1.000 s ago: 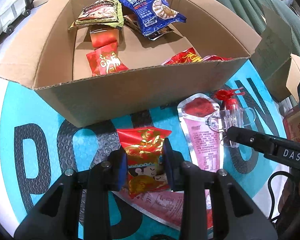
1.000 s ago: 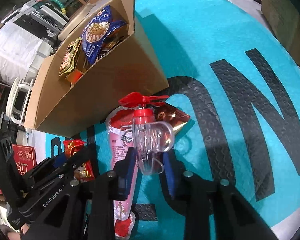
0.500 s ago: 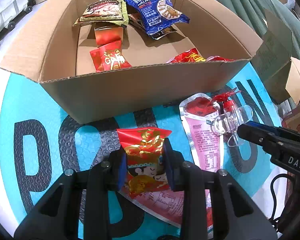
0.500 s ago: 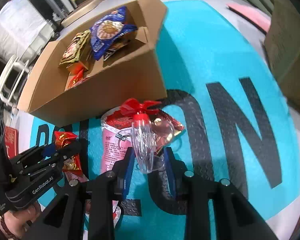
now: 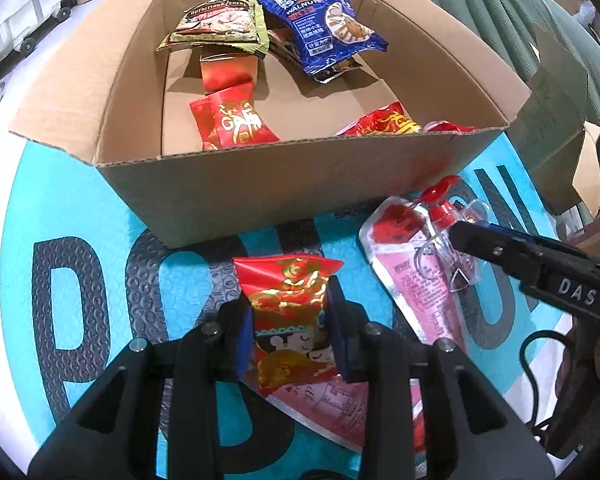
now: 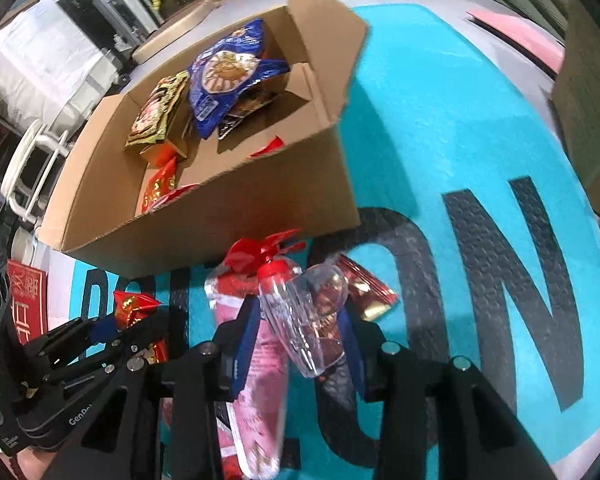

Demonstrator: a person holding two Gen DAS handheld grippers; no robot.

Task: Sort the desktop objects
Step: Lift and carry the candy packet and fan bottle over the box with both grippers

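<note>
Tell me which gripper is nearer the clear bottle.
Right. The right gripper has the clear bottle between its opening jaws; the left gripper is off to the side, gripping a red packet.

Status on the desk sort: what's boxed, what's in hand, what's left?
Done: several snack packets lie in the cardboard box. In hand: the left hand-held gripper clamps a red snack packet; the right hand-held gripper, jaws just opening, straddles a clear fan toy. Left: pink pouch, still on the mat.
</note>
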